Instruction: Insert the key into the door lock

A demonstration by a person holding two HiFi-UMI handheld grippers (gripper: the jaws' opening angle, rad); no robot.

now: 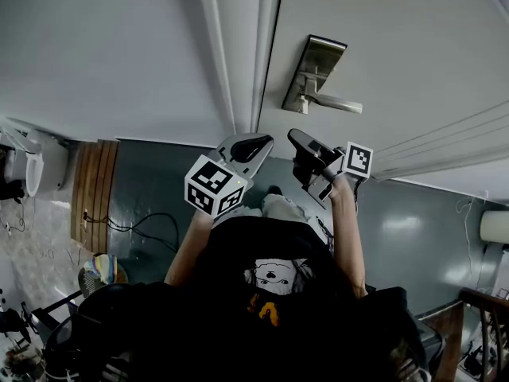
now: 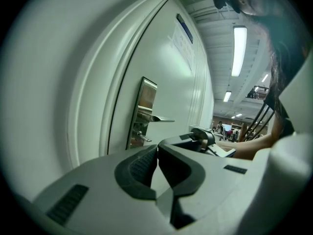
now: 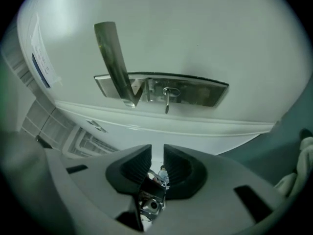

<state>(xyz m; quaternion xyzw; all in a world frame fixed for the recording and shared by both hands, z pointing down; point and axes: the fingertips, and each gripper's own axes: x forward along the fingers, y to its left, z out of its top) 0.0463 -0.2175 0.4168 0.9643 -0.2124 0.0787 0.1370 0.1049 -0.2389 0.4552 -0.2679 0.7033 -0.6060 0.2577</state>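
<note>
The white door carries a brushed-metal lock plate with a lever handle. In the right gripper view the plate lies straight ahead, and a small metal stub sticks out of it beside the lever. My right gripper is a short way back from the door. Its jaws are nearly closed on a small dark-and-metal key piece lodged deep between them. My left gripper is shut with nothing in it, left of the right gripper. In the head view both grippers, left and right, hover below the plate.
The door frame runs just left of the lock. A blue sign is fixed high on the door. Below lie a dark floor with a black cable and a wooden strip. The person's body fills the lower middle.
</note>
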